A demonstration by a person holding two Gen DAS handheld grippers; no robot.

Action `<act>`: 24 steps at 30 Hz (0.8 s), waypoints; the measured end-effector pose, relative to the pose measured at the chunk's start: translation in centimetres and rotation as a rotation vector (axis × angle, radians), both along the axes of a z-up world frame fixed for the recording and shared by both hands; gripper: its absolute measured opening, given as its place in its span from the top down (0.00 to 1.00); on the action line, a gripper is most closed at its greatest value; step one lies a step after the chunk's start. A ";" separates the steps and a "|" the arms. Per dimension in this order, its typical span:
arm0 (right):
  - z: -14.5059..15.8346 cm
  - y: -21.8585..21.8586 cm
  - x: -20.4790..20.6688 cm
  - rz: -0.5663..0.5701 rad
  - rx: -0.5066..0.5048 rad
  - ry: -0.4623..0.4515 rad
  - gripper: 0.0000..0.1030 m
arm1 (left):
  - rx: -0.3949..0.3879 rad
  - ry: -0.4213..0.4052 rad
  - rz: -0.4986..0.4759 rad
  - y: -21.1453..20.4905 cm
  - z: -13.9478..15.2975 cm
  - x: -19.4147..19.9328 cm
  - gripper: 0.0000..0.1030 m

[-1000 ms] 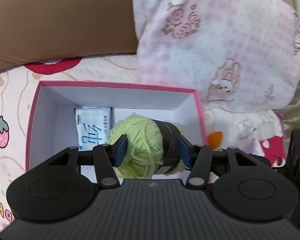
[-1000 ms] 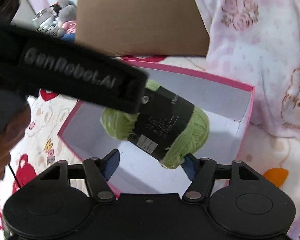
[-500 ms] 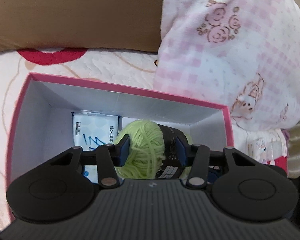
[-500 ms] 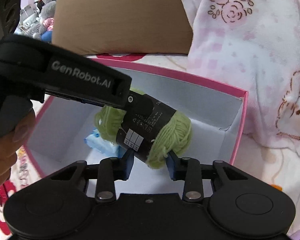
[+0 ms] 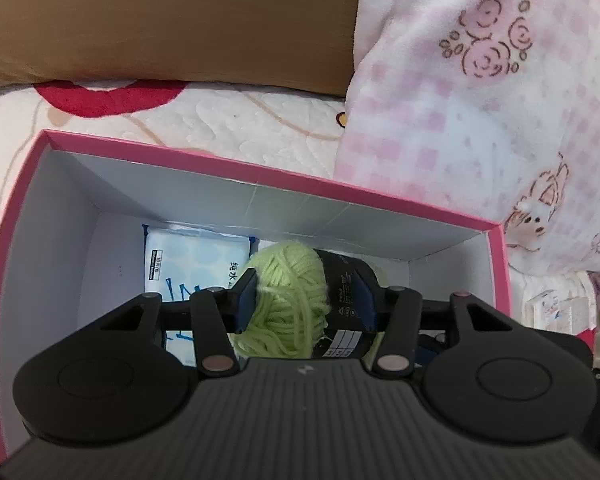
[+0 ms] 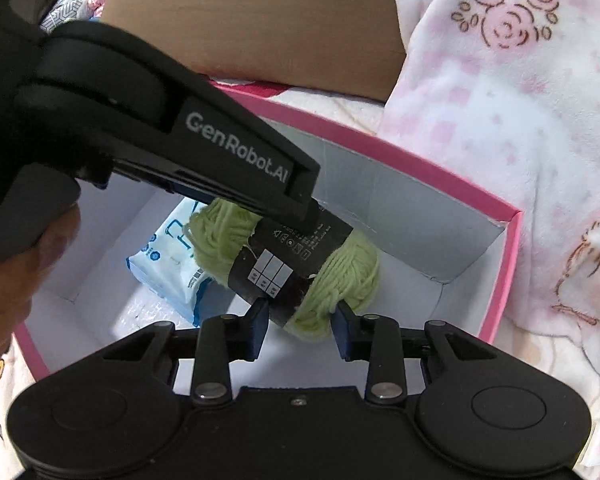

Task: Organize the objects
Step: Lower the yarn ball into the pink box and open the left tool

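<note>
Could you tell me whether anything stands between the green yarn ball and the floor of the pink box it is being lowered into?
Partly. The yarn ball, clamped in the left gripper, hangs inside the pink box. A blue-and-white tissue pack lies on the floor under its left end; the floor under its right end shows bare.

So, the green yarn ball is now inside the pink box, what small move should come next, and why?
Probably lower the light green yarn ball with the black paper band a little more, then open the left gripper. Its jaws clamp the ball inside the pink cardboard box, beside the blue-and-white tissue pack. The right gripper, whose jaws have just been closing, flanks one end.
</note>
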State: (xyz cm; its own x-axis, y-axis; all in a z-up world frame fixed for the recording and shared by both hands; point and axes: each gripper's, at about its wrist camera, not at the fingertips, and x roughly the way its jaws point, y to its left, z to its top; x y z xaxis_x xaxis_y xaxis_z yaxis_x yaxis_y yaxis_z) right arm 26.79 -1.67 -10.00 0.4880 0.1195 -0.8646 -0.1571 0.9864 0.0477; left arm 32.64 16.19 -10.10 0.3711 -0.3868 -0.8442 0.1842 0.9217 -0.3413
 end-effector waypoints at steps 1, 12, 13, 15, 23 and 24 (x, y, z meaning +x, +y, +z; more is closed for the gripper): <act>-0.1 -0.1 0.2 -0.001 -0.003 -0.003 0.64 | 0.000 0.000 0.007 0.2 0.2 0.0 0.52; -0.3 -1.0 1.2 -0.031 0.056 0.001 0.68 | 0.032 -0.053 0.019 1.5 0.2 -1.6 0.55; -0.3 -1.1 1.3 -0.033 0.059 0.003 0.68 | 0.029 -0.057 0.024 1.5 0.0 -1.7 0.55; -0.2 -1.2 1.5 -0.035 0.062 0.003 0.68 | 0.024 -0.068 0.031 1.3 -0.3 -1.6 0.55; -0.3 -1.4 1.0 -0.026 0.064 0.002 0.65 | 0.022 -0.043 0.024 0.6 -0.9 -0.6 0.54; -0.1 -1.4 0.7 -0.025 0.063 -0.005 0.65 | 0.019 -0.042 0.023 0.7 -0.8 -0.6 0.54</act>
